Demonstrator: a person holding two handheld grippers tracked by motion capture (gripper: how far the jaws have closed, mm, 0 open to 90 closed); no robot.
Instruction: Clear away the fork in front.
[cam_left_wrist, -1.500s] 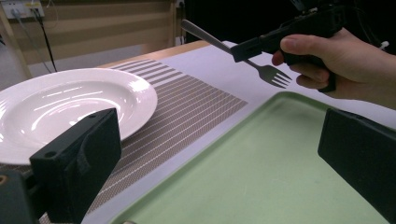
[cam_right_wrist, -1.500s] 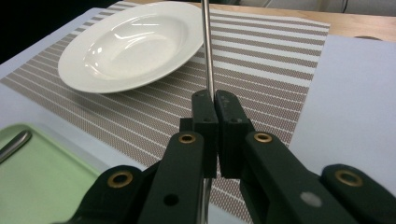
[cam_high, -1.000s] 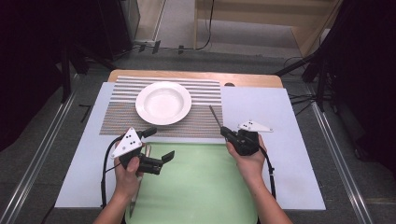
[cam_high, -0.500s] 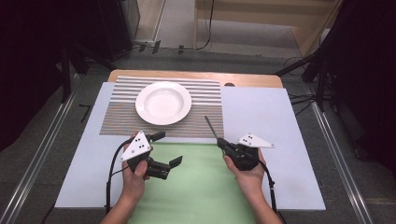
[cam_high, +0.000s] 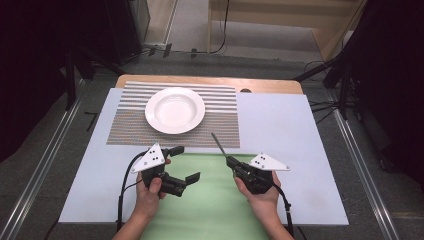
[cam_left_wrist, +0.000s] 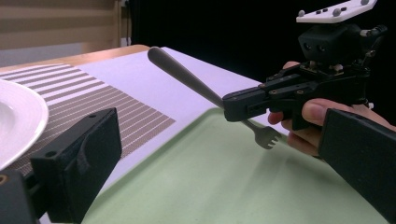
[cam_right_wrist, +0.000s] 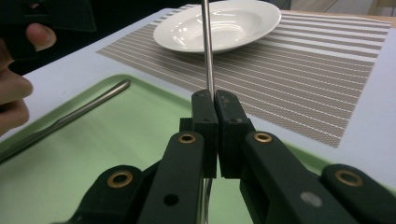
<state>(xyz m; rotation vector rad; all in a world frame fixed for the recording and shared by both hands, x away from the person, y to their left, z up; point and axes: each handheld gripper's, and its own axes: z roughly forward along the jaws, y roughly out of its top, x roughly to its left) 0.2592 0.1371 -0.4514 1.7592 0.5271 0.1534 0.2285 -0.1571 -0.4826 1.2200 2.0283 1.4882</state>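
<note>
Over the green tray (cam_high: 210, 210), right gripper (cam_high: 231, 161) is clamped on a fork (cam_left_wrist: 212, 95), handle angled toward the plate (cam_high: 175, 110), having drawn back nearer the person. Left gripper (cam_high: 186, 164) hangs wide, empty; a second utensil (cam_right_wrist: 65, 120) lies in the tray. Fork is lifted; placement beside the plate likely next.

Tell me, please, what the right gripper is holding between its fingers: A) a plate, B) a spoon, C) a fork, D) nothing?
C: the right gripper is clamped on a fork, whose tines hang below the fingers over the green tray in the left gripper view.
</note>
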